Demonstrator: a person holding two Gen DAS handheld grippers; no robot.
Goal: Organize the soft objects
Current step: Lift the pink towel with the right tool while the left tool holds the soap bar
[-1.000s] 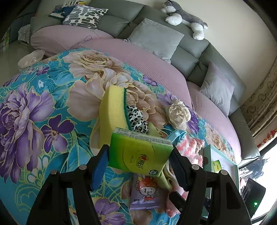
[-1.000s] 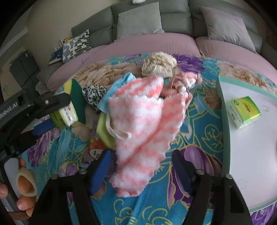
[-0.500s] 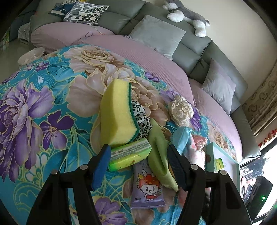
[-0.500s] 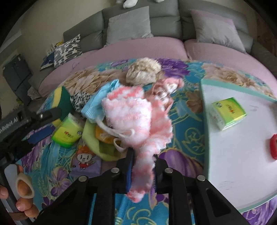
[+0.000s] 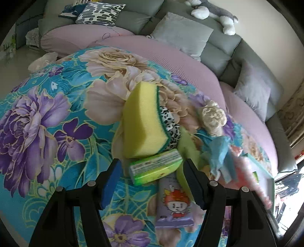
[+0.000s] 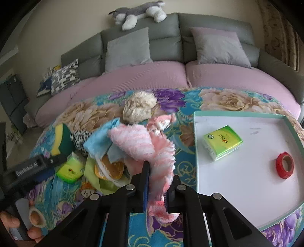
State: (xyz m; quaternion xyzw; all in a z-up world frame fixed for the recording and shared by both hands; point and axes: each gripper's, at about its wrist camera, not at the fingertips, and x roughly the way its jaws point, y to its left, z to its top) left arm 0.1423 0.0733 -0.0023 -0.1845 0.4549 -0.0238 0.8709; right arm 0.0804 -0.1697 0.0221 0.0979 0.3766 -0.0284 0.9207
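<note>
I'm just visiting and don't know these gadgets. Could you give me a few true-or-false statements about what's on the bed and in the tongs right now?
1. The right tongs are shut on the pink fluffy cloth. True.
2. The left tongs are squeezing the green tissue pack. False: they are open, and the pack lies on the floral bedspread between the fingers.
3. The white tray holds a tissue pack and a red tape roll. True.
4. The yellow sponge lies in the tray. False: it sits in the pile on the bedspread, against a leopard-print cloth.
5. A plush dog lies on top of the sofa back. True.
</note>
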